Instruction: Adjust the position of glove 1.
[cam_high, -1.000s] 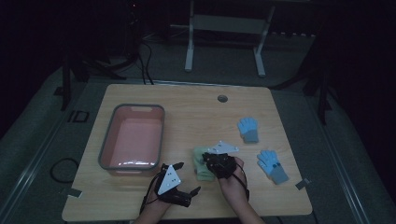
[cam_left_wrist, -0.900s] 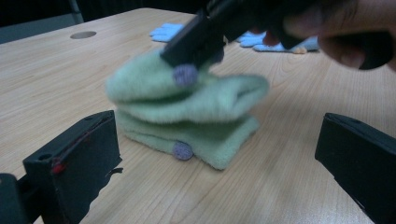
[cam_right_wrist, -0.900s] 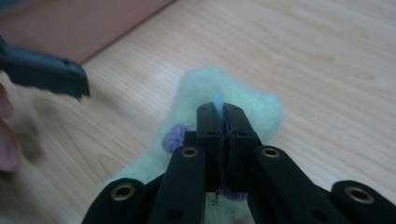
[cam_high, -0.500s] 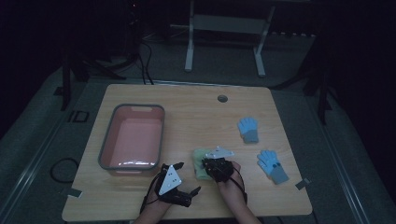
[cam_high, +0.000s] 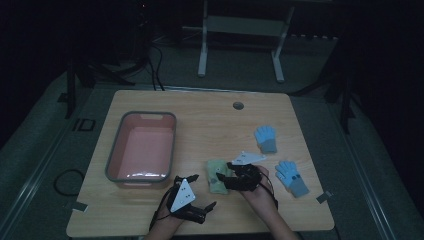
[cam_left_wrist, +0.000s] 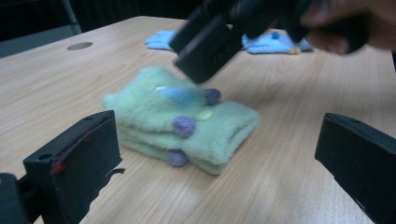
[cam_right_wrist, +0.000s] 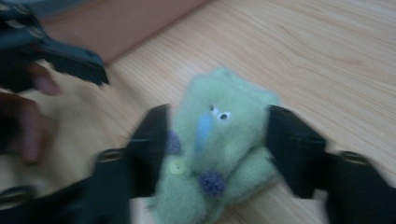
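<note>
- High view: I see the green fuzzy glove (cam_high: 216, 174) lying on the counter (cam_high: 210, 125), right of the pink tub (cam_high: 141, 147) and near the front edge. My right gripper (cam_high: 223, 177) sits over the glove's right side. My left gripper (cam_high: 202, 207) rests near the front edge, apart from the glove. Two blue gloves (cam_high: 266, 138) (cam_high: 291, 177) lie farther right.
- Left gripper view: the jaws stand wide apart with nothing between them. The green fuzzy glove (cam_left_wrist: 184, 120) lies flat ahead, the right gripper (cam_left_wrist: 210, 44) just above it.
- Right gripper view: the jaws flank the green fuzzy glove (cam_right_wrist: 219, 140) on both sides, open about its width. The frame is blurred; I judge they touch the fleece but cannot confirm a firm pinch. The left gripper (cam_right_wrist: 56, 53) shows at upper left.
</note>
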